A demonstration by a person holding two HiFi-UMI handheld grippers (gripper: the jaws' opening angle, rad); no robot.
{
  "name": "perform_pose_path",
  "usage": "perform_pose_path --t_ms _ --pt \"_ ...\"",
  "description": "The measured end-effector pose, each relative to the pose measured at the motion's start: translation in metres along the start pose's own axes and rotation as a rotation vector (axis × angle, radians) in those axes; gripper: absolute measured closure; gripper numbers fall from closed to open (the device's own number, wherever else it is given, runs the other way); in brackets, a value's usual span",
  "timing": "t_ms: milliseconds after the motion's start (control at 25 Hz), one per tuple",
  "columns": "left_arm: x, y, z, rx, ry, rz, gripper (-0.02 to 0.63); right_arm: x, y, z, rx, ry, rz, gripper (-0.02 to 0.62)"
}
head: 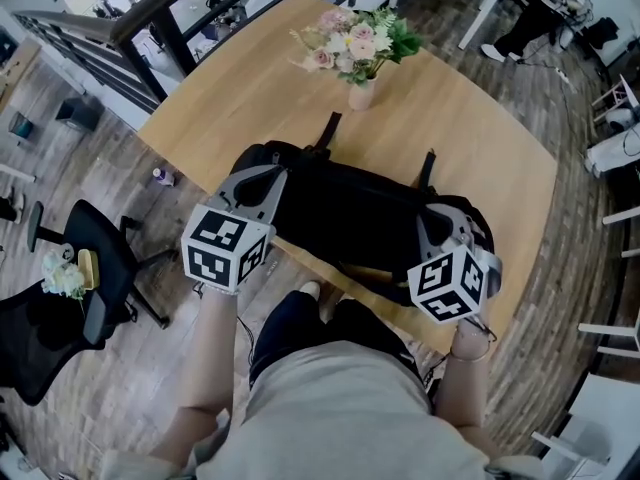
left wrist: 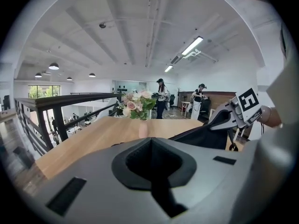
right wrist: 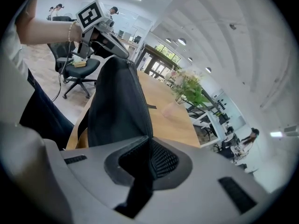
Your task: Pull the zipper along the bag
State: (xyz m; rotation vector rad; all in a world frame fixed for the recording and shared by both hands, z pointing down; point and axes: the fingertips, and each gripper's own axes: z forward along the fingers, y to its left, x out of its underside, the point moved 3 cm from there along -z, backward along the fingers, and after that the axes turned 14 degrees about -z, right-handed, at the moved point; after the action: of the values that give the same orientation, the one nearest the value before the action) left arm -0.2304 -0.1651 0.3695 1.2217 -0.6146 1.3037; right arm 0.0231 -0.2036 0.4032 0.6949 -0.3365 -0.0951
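Observation:
A black bag (head: 350,213) lies across the near edge of a wooden table (head: 260,78). My left gripper (head: 264,178) is shut at the bag's left end, on top, where the zipper line ends. In the left gripper view its jaws (left wrist: 151,141) are pressed together and the bag (left wrist: 205,134) runs off to the right; the pull itself is hidden. My right gripper (head: 443,218) is shut on the bag's right end. In the right gripper view the zipper seam (right wrist: 145,111) runs straight into its jaws (right wrist: 149,143), and the bag's ridge (right wrist: 117,97) stretches taut up to the left gripper (right wrist: 110,41).
A pink vase of flowers (head: 358,53) stands at the table's far middle, behind the bag. A black office chair (head: 90,258) stands on the floor to the left. A dark railing (head: 150,28) runs behind the table. People (left wrist: 161,94) stand far off.

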Motion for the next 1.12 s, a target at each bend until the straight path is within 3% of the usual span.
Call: perform_pose_path --t_ms 520,720,880,1000,1120 --pt "0.002 0.012 -0.006 -0.046 -0.023 -0.006 0.589 -0.001 -0.001 0.002 0.020 0.027 -0.010 0.563" --pt "0.004 0.007 -0.002 -0.102 -0.003 0.062 0.589 -0.004 0.003 0.003 0.022 0.029 -0.021 0.557" --pt "0.007 -0.010 0.002 -0.065 0.020 0.070 0.589 -0.003 0.006 0.000 -0.013 0.001 0.024 0.523" --pt "0.001 -0.026 0.003 -0.016 0.013 0.059 0.588 -0.004 0.002 -0.007 -0.032 -0.039 0.071 0.440" --pt "-0.009 -0.043 0.007 0.034 -0.014 0.049 0.588 -0.002 -0.010 -0.015 -0.023 -0.078 0.099 0.425"
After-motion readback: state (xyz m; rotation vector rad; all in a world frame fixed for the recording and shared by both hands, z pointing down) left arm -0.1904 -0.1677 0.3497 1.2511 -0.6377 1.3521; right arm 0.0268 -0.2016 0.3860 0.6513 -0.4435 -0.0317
